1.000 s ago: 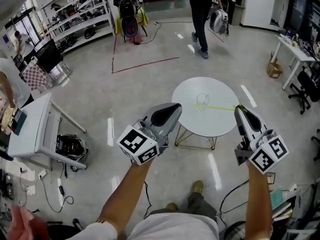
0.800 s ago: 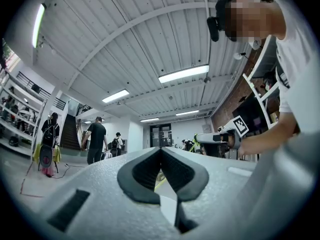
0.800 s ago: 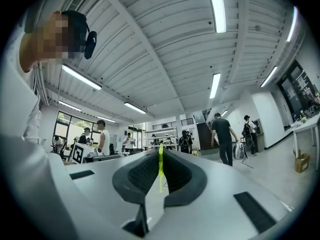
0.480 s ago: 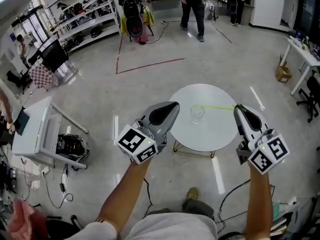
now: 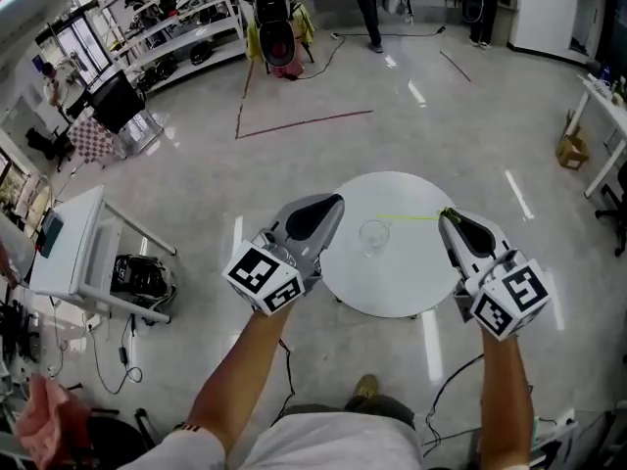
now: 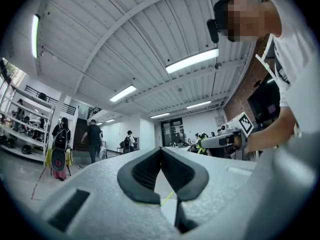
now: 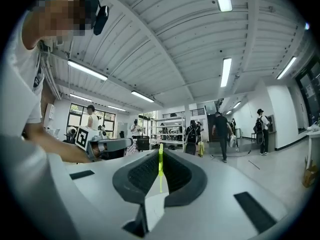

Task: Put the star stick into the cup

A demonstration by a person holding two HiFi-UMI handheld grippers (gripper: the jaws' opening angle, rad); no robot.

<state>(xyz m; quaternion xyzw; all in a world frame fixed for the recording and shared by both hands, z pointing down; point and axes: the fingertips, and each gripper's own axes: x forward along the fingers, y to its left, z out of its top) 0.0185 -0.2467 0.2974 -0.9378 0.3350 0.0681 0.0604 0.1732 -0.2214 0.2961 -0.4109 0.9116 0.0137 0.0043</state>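
A thin yellow-green star stick (image 5: 409, 216) lies level in the air over the round white table (image 5: 411, 277). My right gripper (image 5: 446, 215) is shut on its right end. In the right gripper view the stick (image 7: 160, 166) stands pinched between the dark pads. The stick's free end hangs just beyond the clear glass cup (image 5: 372, 235), which stands upright near the table's left side. My left gripper (image 5: 331, 204) hovers left of the cup, its jaws shut and empty (image 6: 161, 150). The star shape is too small to make out.
A white desk (image 5: 69, 253) stands at the left with a black bag (image 5: 140, 276) under it and cables on the floor. Shelving (image 5: 167, 27) and walking people fill the back. A red tape line (image 5: 304, 123) crosses the floor. A shoe (image 5: 364, 388) shows below the table.
Both grippers have come nearer the table, and the right one has shifted left with the stick. The cup now sits closer to the left gripper. A person at the back has walked away.
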